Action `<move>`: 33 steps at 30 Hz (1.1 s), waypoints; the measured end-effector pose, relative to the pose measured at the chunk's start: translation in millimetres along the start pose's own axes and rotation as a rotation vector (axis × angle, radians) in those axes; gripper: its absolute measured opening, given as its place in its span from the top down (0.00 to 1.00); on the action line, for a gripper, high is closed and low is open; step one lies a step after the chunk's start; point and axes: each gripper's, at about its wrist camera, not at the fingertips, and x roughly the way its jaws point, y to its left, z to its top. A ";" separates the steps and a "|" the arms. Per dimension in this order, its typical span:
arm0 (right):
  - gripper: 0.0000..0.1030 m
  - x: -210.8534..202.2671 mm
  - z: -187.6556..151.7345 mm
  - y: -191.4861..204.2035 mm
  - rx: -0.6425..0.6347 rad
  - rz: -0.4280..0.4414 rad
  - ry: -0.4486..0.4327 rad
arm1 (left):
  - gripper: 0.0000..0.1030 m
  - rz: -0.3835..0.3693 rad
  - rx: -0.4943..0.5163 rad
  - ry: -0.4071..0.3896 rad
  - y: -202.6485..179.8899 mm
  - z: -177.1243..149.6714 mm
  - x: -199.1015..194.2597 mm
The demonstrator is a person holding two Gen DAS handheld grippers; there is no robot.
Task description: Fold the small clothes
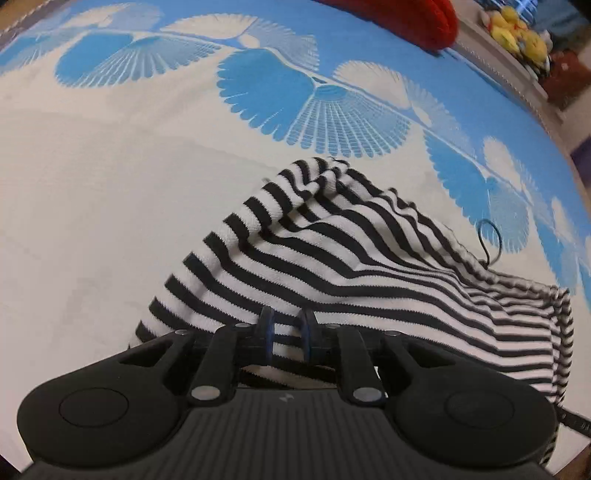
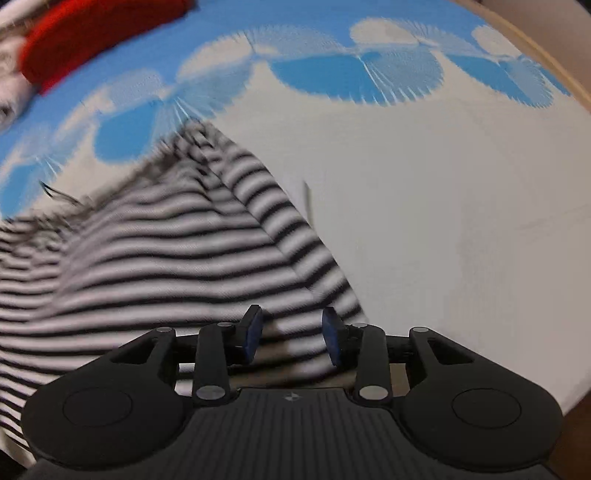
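The black-and-white striped knit garment (image 1: 332, 258) lies rumpled on the white bedcover with blue fan-shaped prints (image 1: 110, 203), and its near hem runs right under both my tools. To the left of the garment in my left wrist view, and to the right of it in my right wrist view, the white cloth is bare and broad, so I have open room on both outer sides. The far edge of the garment rises in a bunched peak near the blue pattern.

My left gripper (image 1: 287, 334) sits low at the near hem, its blue-padded fingers close together with a fold of striped cloth pinched between them. My right gripper (image 2: 291, 338) hovers over the hem with its fingers spread well apart; striped cloth shows in the gap, but the pads do not press it. That view is blurred.

A thin black cord loop (image 1: 489, 242) pokes out at the garment's right edge. A red knitted item (image 1: 417, 20) lies at the far end of the bedcover, well apart, with yellow plush toys (image 1: 517, 33) beyond the bed's edge.
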 end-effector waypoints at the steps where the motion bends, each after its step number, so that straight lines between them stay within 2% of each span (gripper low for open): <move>1: 0.64 -1.2 -0.6 -1.4 -0.005 -0.002 -0.009 | 0.84 -0.007 0.007 -0.027 -1.4 -1.1 -6.7; 3: 0.64 -6.8 -2.3 -2.0 -0.027 -0.008 -0.042 | 0.79 -0.016 0.046 -0.093 -4.7 -4.7 -24.8; 4: 0.64 -10.3 -3.7 -2.4 -0.039 -0.017 -0.057 | 0.71 -0.028 0.063 -0.121 -5.2 -7.7 -32.4; 7: 0.62 -20.8 -7.6 -8.6 -0.027 -0.018 -0.087 | 0.58 -0.056 0.110 -0.193 -6.5 -15.4 -53.3; 15: 0.62 -48.2 -21.5 -20.9 0.015 -0.033 -0.163 | 0.52 -0.025 0.323 -0.349 -9.5 -50.6 -97.6; 17: 0.62 -53.9 -25.0 -20.5 0.007 -0.032 -0.185 | 0.52 -0.025 0.383 -0.362 -10.8 -59.8 -111.2; 20: 0.62 -68.2 -27.0 -14.5 -0.081 -0.054 -0.218 | 0.50 -0.020 0.462 -0.418 -18.7 -76.3 -142.7; 21: 0.62 -79.1 -28.5 -12.3 -0.107 -0.061 -0.260 | 0.44 -0.038 0.484 -0.447 -19.4 -85.5 -156.1; 22: 0.60 -91.5 -31.4 -12.0 -0.118 -0.039 -0.303 | 0.39 -0.052 0.483 -0.470 -17.0 -93.2 -164.8; 24: 0.56 -109.0 -40.2 -14.2 -0.109 0.025 -0.361 | 0.38 -0.067 0.434 -0.504 -7.6 -108.2 -175.1; 26: 0.55 -120.2 -49.4 -15.9 -0.101 0.054 -0.401 | 0.43 -0.079 0.348 -0.510 9.0 -123.0 -173.7; 28: 0.53 -129.8 -56.1 -16.8 -0.103 0.064 -0.442 | 0.83 -0.084 0.250 -0.454 31.3 -134.2 -161.3; 29: 0.52 -133.3 -59.2 -17.5 -0.106 0.068 -0.460 | 0.88 -0.073 0.218 -0.402 40.7 -136.8 -153.1; 30: 0.51 -136.3 -61.5 -18.2 -0.117 0.064 -0.476 | 0.88 -0.070 0.186 -0.351 50.5 -139.2 -145.7; 33: 0.51 -140.7 -66.7 -20.7 -0.154 0.011 -0.514 | 0.88 -0.096 0.160 -0.307 70.0 -140.0 -136.9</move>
